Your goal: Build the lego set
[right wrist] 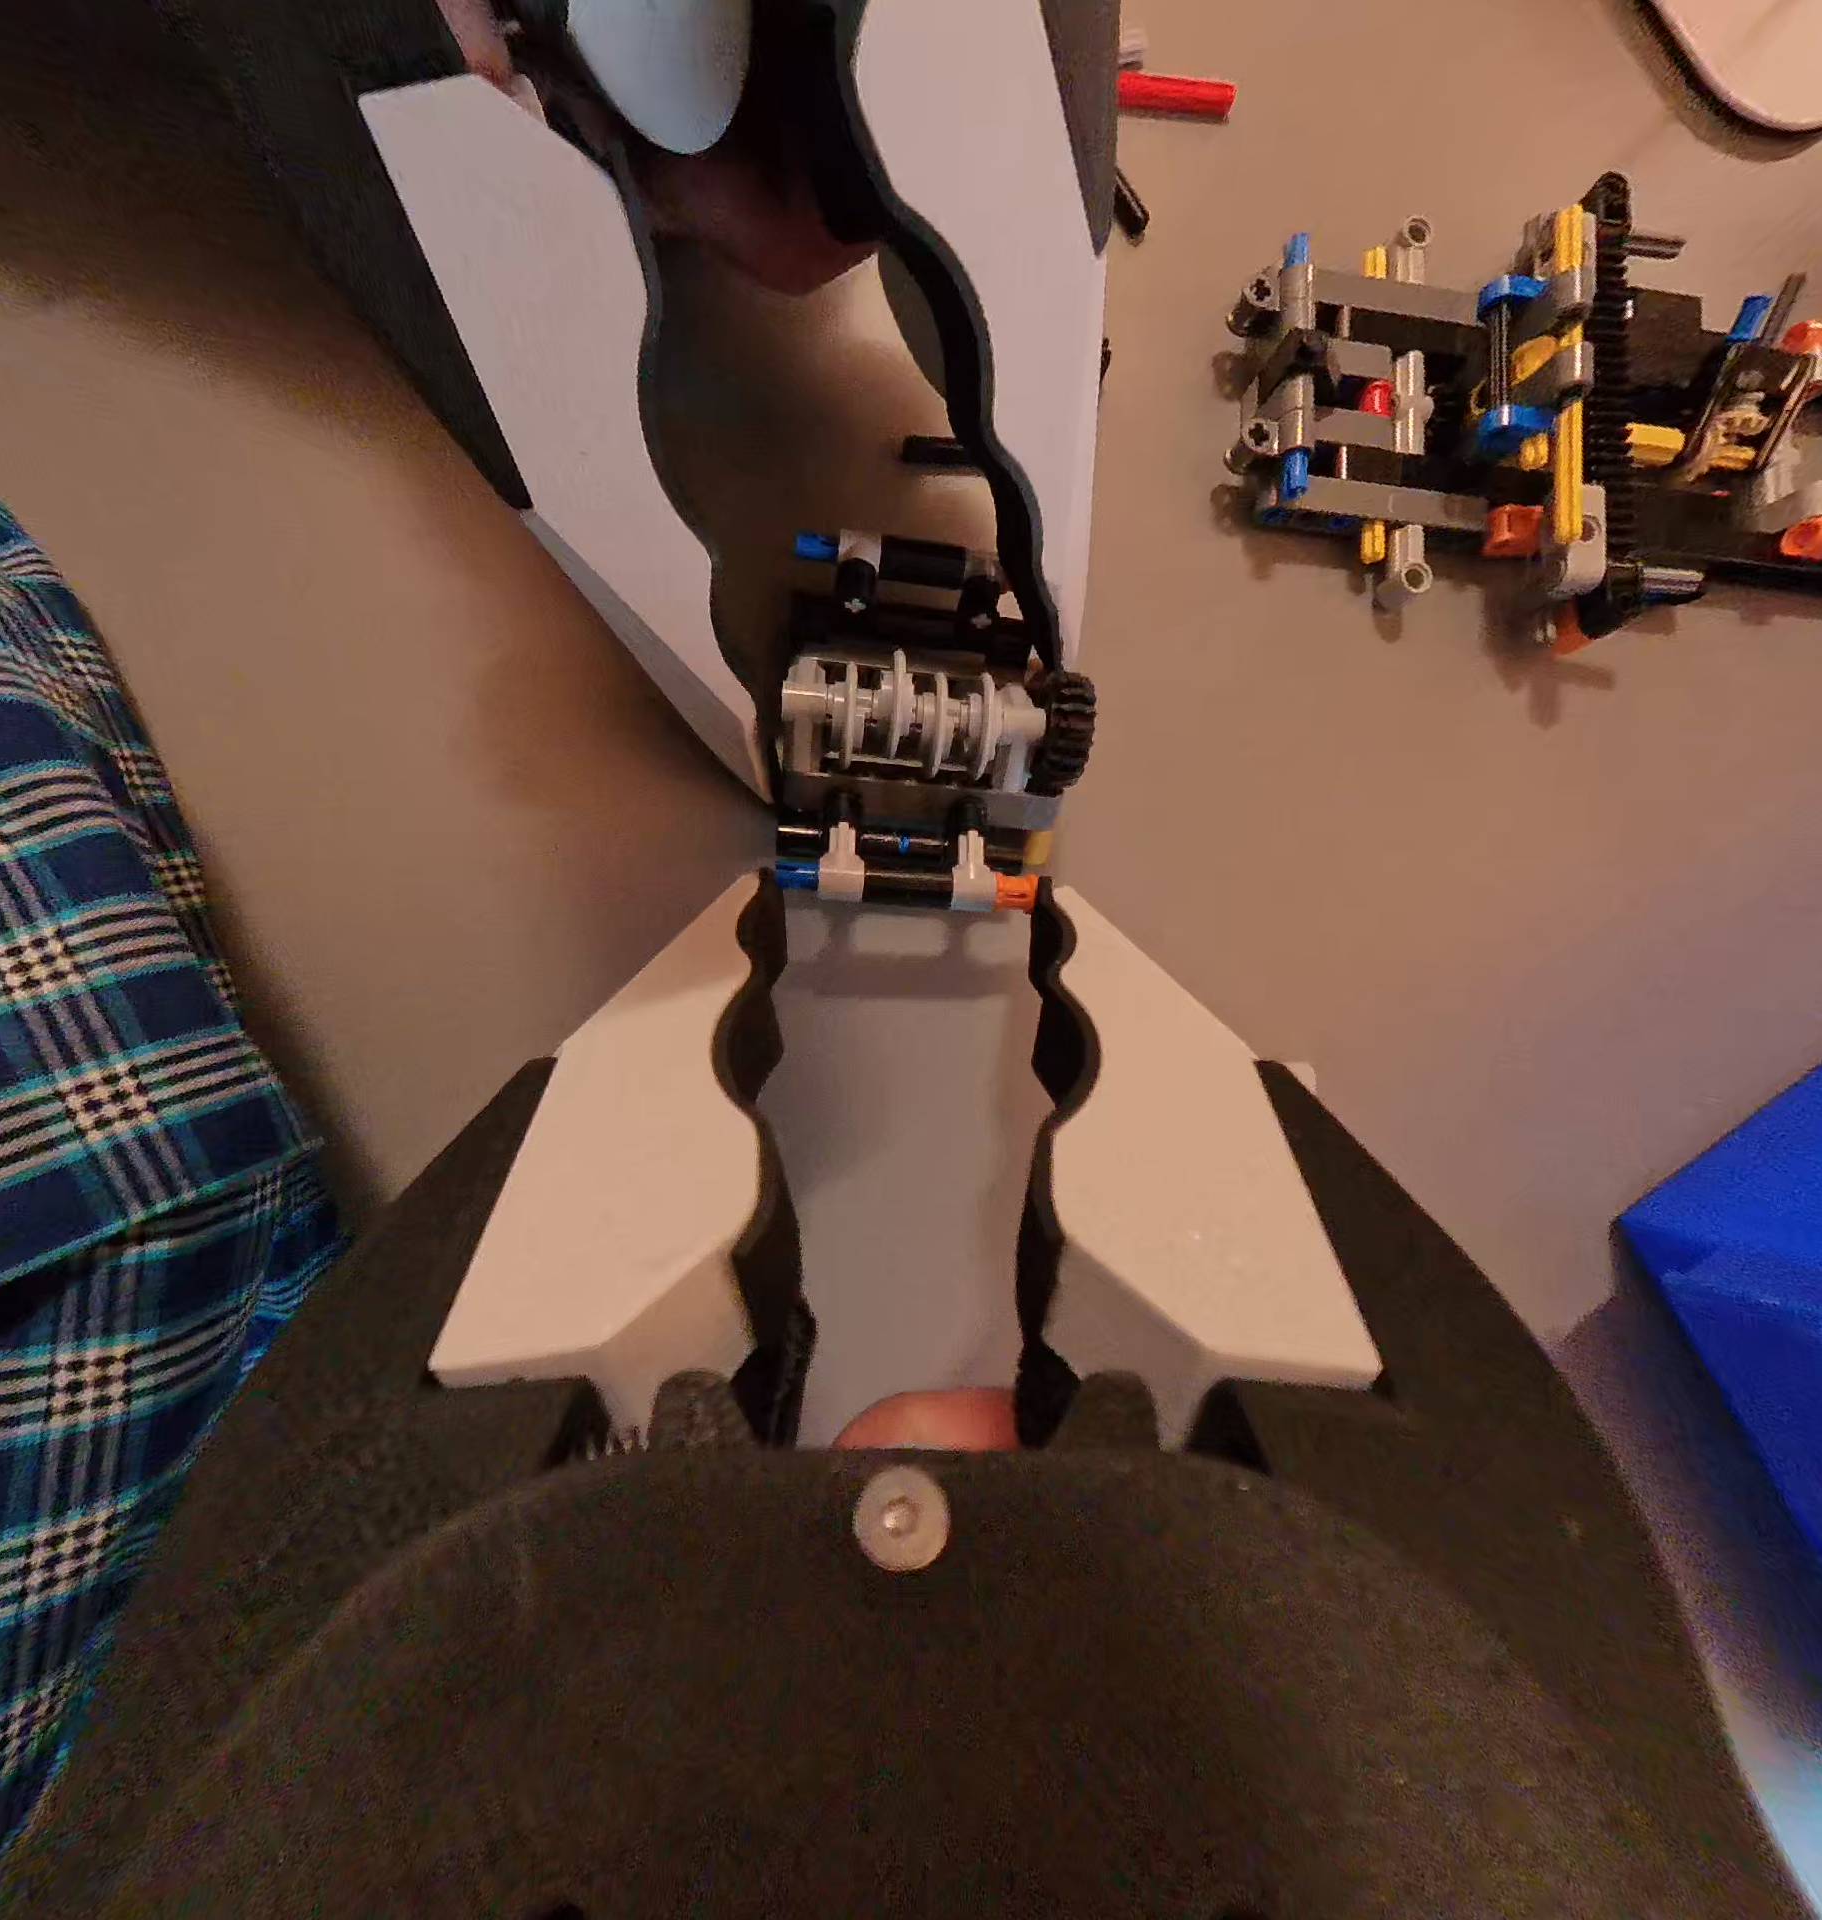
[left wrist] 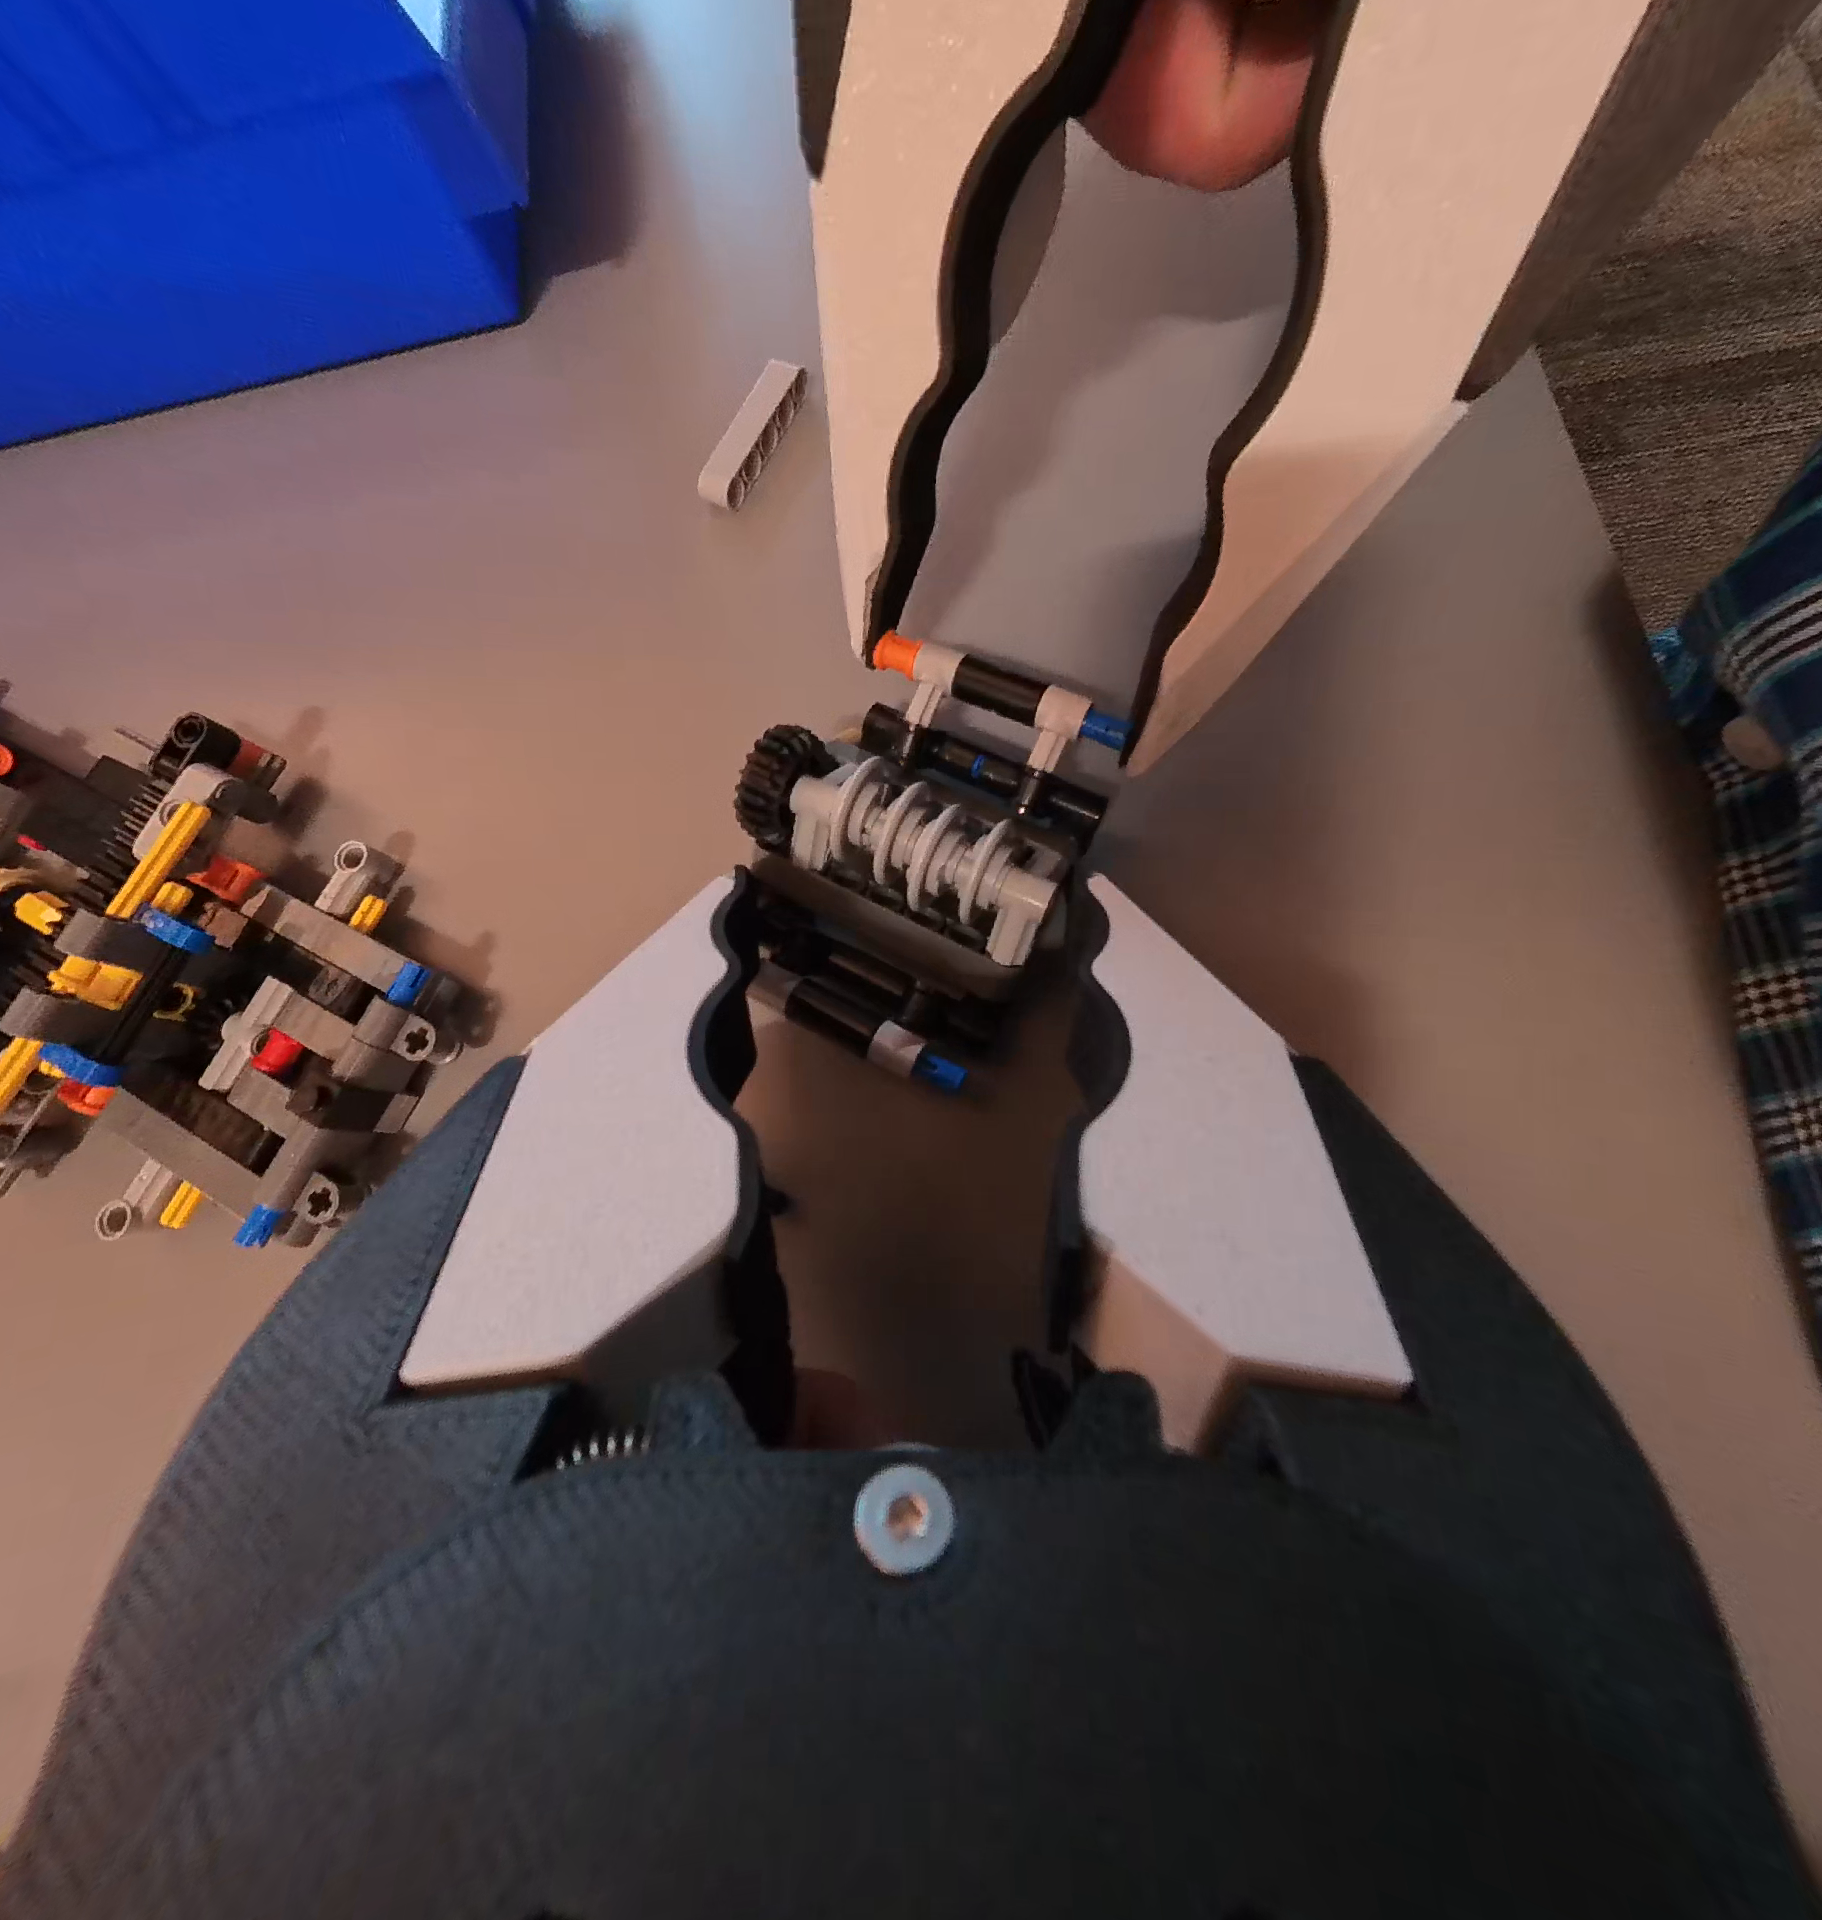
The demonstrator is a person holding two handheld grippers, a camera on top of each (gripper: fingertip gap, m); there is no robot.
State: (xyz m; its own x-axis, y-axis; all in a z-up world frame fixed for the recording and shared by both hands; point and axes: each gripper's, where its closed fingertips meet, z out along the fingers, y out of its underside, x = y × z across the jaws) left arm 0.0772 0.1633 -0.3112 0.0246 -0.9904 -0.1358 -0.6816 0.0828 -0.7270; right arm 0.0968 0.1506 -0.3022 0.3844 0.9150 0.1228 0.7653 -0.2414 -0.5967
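Note:
A small grey and black engine-like assembly (left wrist: pixel 917 862) with a black gear at one end sits between both grippers over the grey table. My left gripper (left wrist: pixel 912 894) is shut on its body; in the right wrist view (right wrist: pixel 907 727) it comes in from the top. My right gripper (right wrist: pixel 907 899) is shut on a bar of black and white connectors (right wrist: pixel 907 883) with an orange end and a blue end. The bar stands along the assembly's edge (right wrist: pixel 912 722), its two pins at the black beam. In the left wrist view the right gripper (left wrist: pixel 1002 696) reaches down from the top onto the bar (left wrist: pixel 990 681).
A larger chassis build (left wrist: pixel 159 987) of grey, black and yellow parts lies on the table; it also shows in the right wrist view (right wrist: pixel 1561 416). A blue bin (left wrist: pixel 211 208) stands behind it. A loose grey beam (left wrist: pixel 753 434) and a red axle (right wrist: pixel 1177 96) lie nearby. A plaid sleeve (right wrist: pixel 107 1039) is beside the table edge.

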